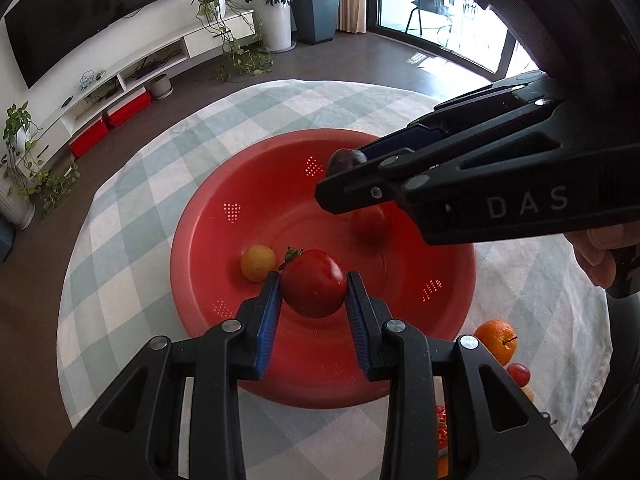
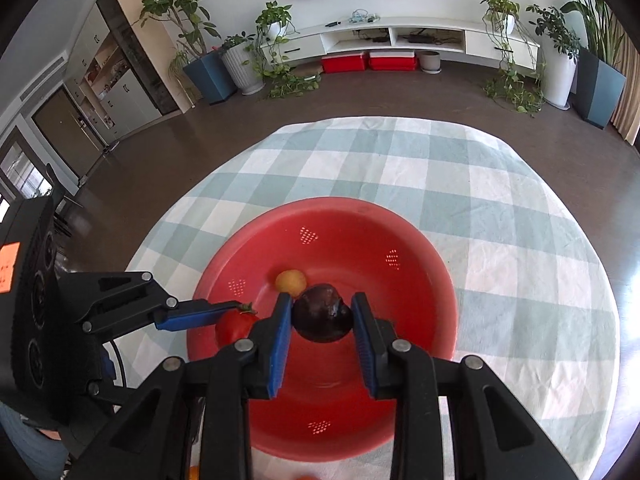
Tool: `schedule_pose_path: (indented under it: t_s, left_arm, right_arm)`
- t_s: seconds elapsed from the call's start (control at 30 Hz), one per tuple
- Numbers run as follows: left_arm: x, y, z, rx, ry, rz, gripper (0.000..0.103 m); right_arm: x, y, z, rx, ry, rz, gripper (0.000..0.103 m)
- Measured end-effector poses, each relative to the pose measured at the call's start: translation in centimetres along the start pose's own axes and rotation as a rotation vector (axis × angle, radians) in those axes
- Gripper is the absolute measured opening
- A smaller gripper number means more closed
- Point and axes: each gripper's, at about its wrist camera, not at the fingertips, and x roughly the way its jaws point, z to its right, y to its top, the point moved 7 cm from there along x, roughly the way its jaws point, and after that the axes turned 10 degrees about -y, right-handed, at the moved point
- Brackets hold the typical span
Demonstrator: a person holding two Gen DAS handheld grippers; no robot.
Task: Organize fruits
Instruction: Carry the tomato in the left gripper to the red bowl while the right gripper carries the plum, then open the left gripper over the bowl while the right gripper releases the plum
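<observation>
Both black grippers hover over the red perforated plastic bowl (image 1: 208, 216): left gripper (image 1: 313, 282) clamps a red tomato (image 1: 314, 284), right gripper (image 2: 322, 314) clamps a dark purple plum (image 2: 322, 314), near a small yellow fruit (image 2: 291, 282).

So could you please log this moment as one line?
left claw: shut on tomato | right claw: shut on plum | both over red bowl

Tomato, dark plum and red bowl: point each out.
tomato (image 1: 314, 284), left wrist view, front skin.
dark plum (image 2: 323, 314), right wrist view, top.
red bowl (image 2: 400, 232), right wrist view, far inner wall.
</observation>
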Motion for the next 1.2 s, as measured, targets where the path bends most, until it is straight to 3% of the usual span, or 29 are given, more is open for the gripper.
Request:
schedule_pose_path:
  t_s: [0.3,0.77,0.83,0.9,0.93,1.2]
  left_arm:
    - [3.9,-0.3,-0.3,-0.002,-0.01,-0.076,0.03]
    - [5.6,-0.1,-1.2,-0.034,-0.001,-0.081,0.031]
    - [5.3,-0.1,-1.1,-0.039,0.0,-0.08,0.035]
    - [4.8,0.0,-1.7,-0.055,0.013,-0.07,0.057]
    - [4.8,0.0,-1.8,-0.063,0.005,-0.064,0.06]
    - [3.4,-0.4,-1.1,-0.063,0.008,-0.044,0.065]
  right_arm:
    - [4.0,-0.5,0.8,-0.022,-0.04,-0.081,0.033]
    - [4.9,0.0,0.4,-0.083,-0.085,-0.09,0.033]
    - [4.8,0.1,0.4,-0.082,-0.088,-0.09,0.034]
    - [4.8,0.1,0.4,-0.08,-0.095,-0.092,0.042]
    - [4.9,0.0,0.3,-0.084,-0.101,-0.093,0.043]
    - [3.8,0.0,0.2,-0.087,-0.102,-0.06,0.043]
